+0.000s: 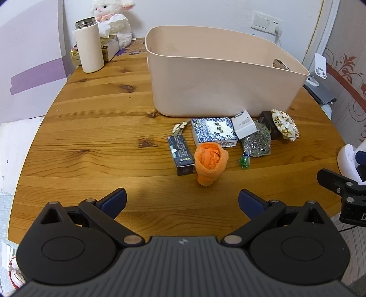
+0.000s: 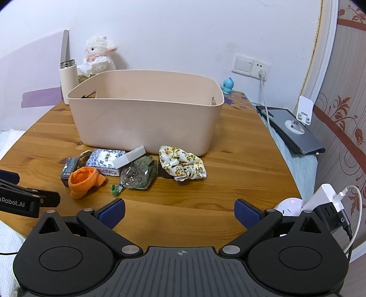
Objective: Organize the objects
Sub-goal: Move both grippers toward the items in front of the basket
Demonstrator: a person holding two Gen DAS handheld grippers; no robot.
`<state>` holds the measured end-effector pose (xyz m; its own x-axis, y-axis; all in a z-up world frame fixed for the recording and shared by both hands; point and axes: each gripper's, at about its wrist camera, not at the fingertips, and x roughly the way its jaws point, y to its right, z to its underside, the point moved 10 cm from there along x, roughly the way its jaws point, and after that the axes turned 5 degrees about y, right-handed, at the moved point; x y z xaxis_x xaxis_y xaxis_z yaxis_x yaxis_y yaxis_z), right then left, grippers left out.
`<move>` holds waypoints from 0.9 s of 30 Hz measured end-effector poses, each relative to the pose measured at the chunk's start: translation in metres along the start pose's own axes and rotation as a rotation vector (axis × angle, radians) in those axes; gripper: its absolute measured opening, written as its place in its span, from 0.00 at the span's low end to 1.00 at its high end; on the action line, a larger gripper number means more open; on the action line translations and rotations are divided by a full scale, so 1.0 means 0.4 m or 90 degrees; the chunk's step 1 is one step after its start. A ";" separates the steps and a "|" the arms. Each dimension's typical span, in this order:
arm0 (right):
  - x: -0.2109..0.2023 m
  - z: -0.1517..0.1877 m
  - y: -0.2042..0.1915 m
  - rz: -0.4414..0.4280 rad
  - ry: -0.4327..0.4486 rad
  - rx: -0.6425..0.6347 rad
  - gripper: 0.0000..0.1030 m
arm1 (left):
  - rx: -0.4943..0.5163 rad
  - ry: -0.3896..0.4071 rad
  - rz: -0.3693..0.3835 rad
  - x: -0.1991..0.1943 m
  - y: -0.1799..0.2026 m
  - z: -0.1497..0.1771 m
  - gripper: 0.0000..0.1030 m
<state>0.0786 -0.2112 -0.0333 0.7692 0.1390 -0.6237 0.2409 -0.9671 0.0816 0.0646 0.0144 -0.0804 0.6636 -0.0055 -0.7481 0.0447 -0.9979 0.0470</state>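
A beige plastic bin (image 1: 212, 75) (image 2: 146, 118) stands on the round wooden table (image 1: 96, 128) (image 2: 240, 164). In front of it lie a rolled orange sock (image 1: 210, 162) (image 2: 84, 180), a dark slim box (image 1: 180, 154) (image 2: 69, 170), a blue-white patterned box (image 1: 212, 132) (image 2: 104, 160), a small white box (image 1: 243, 124) (image 2: 129, 157), a clear bag of green bits (image 1: 257, 141) (image 2: 138, 174) and a floral scrunchie (image 1: 284, 124) (image 2: 181, 165) on a dark box (image 1: 268, 121). My left gripper (image 1: 181, 202) is open and empty, short of the sock. My right gripper (image 2: 179, 212) is open and empty, short of the scrunchie.
A white thermos (image 1: 89, 45) (image 2: 67, 80), a tissue box (image 1: 109, 45) and a plush lamb (image 1: 114, 20) (image 2: 98, 54) stand at the back left. A blue toy (image 2: 227, 85) sits behind the bin. A tablet (image 2: 290, 130) and chargers (image 2: 324, 205) are off the right edge.
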 end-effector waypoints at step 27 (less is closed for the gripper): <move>0.181 -0.051 0.034 -0.015 0.001 0.021 0.90 | -0.040 -0.010 -0.045 0.142 -0.090 -0.112 1.00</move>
<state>0.1496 -0.2099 -0.0613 0.7643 0.1618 -0.6242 0.2394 -0.9700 0.0418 0.1341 0.0529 -0.0948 0.6456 0.0628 -0.7611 0.1375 -0.9899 0.0350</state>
